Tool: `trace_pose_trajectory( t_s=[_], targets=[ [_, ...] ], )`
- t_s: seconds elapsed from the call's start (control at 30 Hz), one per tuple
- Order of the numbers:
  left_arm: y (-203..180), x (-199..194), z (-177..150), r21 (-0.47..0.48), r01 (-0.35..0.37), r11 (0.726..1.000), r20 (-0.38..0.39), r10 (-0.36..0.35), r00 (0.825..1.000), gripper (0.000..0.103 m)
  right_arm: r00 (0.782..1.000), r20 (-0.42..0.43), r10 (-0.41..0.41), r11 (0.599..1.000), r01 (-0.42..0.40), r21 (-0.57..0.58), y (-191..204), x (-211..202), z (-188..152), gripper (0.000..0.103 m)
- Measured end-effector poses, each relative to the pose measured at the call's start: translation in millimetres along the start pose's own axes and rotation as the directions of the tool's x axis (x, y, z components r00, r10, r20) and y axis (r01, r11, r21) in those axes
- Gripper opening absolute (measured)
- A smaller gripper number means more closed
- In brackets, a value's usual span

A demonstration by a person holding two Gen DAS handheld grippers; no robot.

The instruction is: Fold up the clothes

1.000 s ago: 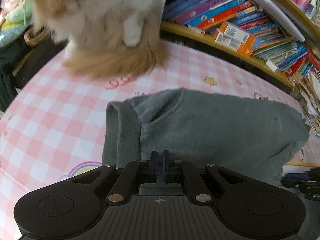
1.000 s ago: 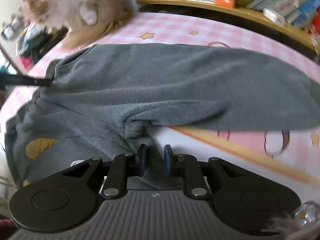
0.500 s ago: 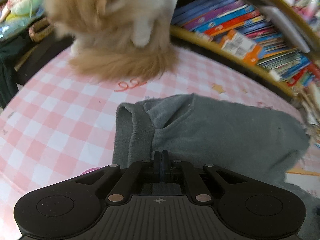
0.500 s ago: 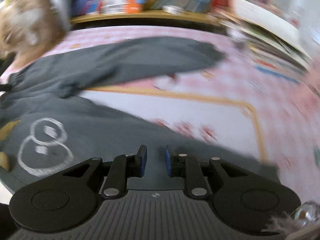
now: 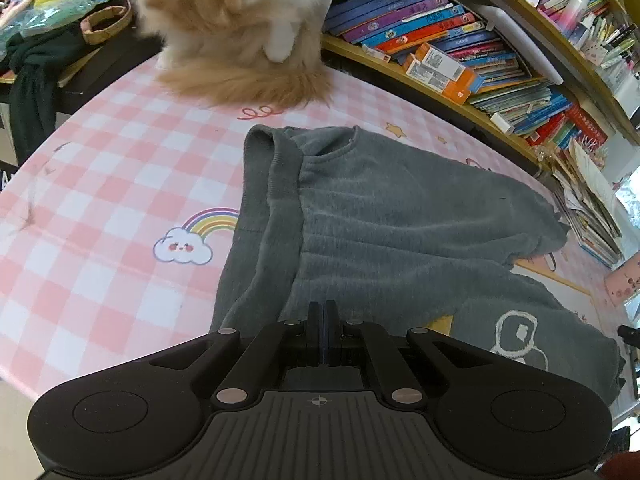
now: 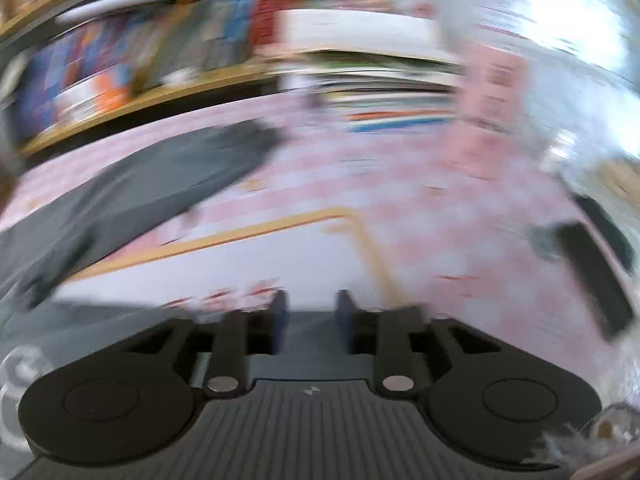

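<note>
Left gripper (image 5: pixel 324 332) pinched together over the near edge of the grey sweatshirt (image 5: pixel 400 216); whether cloth sits between the pads, impossible to tell. Right gripper (image 6: pixel 308 320) parted, just been opening, nothing between, garment off to its left. Likely trouble: soft fleece slipping or bunching at the ribbed hem while only one side is held. Also the fluffy cat (image 5: pixel 240 28) just beyond the sweatshirt, liable to step onto it. Glossy checked tabletop (image 5: pixel 100 184), slick under limp knit.
</note>
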State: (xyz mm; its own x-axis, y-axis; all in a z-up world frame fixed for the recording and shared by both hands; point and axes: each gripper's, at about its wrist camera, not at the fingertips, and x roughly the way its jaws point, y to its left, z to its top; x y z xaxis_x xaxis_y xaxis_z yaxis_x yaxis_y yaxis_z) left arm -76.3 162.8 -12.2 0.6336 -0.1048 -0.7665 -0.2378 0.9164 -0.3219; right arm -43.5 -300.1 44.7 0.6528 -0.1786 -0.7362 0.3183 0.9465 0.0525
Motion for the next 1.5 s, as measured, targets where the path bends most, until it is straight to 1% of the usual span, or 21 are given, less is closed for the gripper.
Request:
trace_pose_trajectory(
  t_s=[0.07,0.13,0.27,0.33,0.37,0.4,0.47,0.5,0.53,0.57,0.6,0.67,0.7,0.77,0.87,0.9,1.0,1.1,1.17,1.3,1.5],
  targets=[
    [2.0,-4.4,-3.4,-0.001,0.005,1.0,0.004,-0.005,1.0,0.004,0.999,-0.014,-0.04,0.997,0.041,0.06,-24.6,-0.4,0.9,0.047],
    [3.7,-5.8,-5.7,-0.008,0.01,1.0,0.003,-0.01,1.0,0.004,0.996,-0.085,-0.037,0.993,0.046,0.109,-47.6,6.5,-0.1,0.06],
    [2.8,-1.3,-6.0,-0.024,0.027,0.999,-0.005,-0.027,1.0,0.004,0.986,-0.167,-0.025,0.992,0.045,0.114,-61.3,23.5,-6.3,0.061],
    [-2.8,3.4,-2.5,-0.013,0.04,0.999,-0.008,-0.04,0.999,0.004,0.984,-0.177,0.021,0.995,-0.003,0.102,-57.3,26.5,-9.5,0.041],
    [-6.4,5.5,-0.5,-0.005,0.048,0.999,-0.009,-0.048,0.999,0.004,0.982,-0.182,0.052,0.995,-0.035,0.098,-54.3,25.6,-10.9,0.014],
    [-9.8,6.9,1.3,0.005,0.055,0.998,-0.01,-0.055,0.998,0.004,0.979,-0.181,0.095,0.992,-0.078,0.095,-50.6,23.1,-11.5,0.005],
    [-16.3,7.6,3.7,0.024,0.064,0.998,-0.008,-0.064,0.998,0.004,0.988,-0.103,0.114,0.993,-0.114,0.008,-35.5,-1.4,-8.4,0.005],
    [-18.2,7.0,4.4,0.032,0.066,0.997,-0.006,-0.066,0.998,0.004,0.989,-0.018,0.148,0.988,-0.149,-0.052,-25.6,-19.6,-6.1,0.005],
    [-19.6,6.3,5.1,0.038,0.07,0.997,-0.005,-0.07,0.998,0.004,0.978,0.076,0.196,0.976,-0.188,-0.107,-20.4,-40.3,-6.8,0.005],
    [-20.1,6.7,5.4,0.041,0.073,0.996,-0.005,-0.073,0.997,0.004,0.969,0.138,0.206,0.97,-0.185,-0.155,-15.8,-56.6,-8.0,0.005],
    [-20.6,7.1,5.7,0.043,0.077,0.996,-0.006,-0.077,0.997,0.004,0.973,0.164,0.162,0.973,-0.131,-0.189,-13.5,-62.8,-9.5,0.005],
    [-21.0,10.4,5.2,0.043,0.079,0.996,-0.013,-0.079,0.997,0.004,0.989,0.121,0.08,0.983,-0.058,-0.174,-24.0,-43.3,-13.8,0.006],
    [-21.3,12.0,5.1,0.045,0.078,0.996,-0.019,-0.077,0.997,0.004,0.998,0.048,0.027,0.988,-0.019,-0.15,-31.8,-22.3,-18.1,0.009],
    [-21.9,11.5,5.3,0.054,0.072,0.996,-0.021,-0.071,0.997,0.004,0.996,-0.075,-0.055,0.99,0.045,-0.13,-44.1,13.3,-27.6,0.014],
    [-20.2,4.0,5.6,0.063,0.061,0.996,-0.006,-0.061,0.998,0.004,0.986,0.006,-0.169,0.973,0.168,-0.156,-40.2,3.1,-36.0,0.021],
    [-17.3,2.5,5.2,0.055,0.058,0.997,-0.004,-0.058,0.998,0.004,0.985,0.017,-0.172,0.976,0.173,-0.13,-38.6,-3.4,-36.6,0.022],
    [-8.1,4.1,3.9,0.037,0.024,0.999,-0.004,-0.024,1.0,0.004,0.998,0.035,-0.057,0.993,0.06,-0.101,-26.9,-21.3,-37.1,0.022],
    [-2.3,10.4,7.6,0.011,0.011,1.0,0.006,-0.011,1.0,0.004,0.999,-0.032,0.044,0.986,-0.049,-0.162,-5.4,-19.1,-36.8,0.019],
    [-3.5,18.9,14.2,0.0,0.011,1.0,0.017,-0.011,1.0,0.004,0.996,-0.071,0.059,0.983,-0.07,-0.172,7.2,-10.2,-39.4,0.018],
    [-14.9,40.4,26.2,-0.022,0.084,0.996,0.008,-0.083,0.996,0.004,0.993,-0.111,0.035,0.983,-0.055,-0.175,15.9,3.6,-47.0,0.018],
    [-5.2,68.6,31.5,-0.055,-0.035,0.998,-0.02,0.034,0.999,0.005,0.992,-0.122,0.039,0.986,-0.058,-0.156,13.3,7.3,-50.6,0.018]
  ],
)
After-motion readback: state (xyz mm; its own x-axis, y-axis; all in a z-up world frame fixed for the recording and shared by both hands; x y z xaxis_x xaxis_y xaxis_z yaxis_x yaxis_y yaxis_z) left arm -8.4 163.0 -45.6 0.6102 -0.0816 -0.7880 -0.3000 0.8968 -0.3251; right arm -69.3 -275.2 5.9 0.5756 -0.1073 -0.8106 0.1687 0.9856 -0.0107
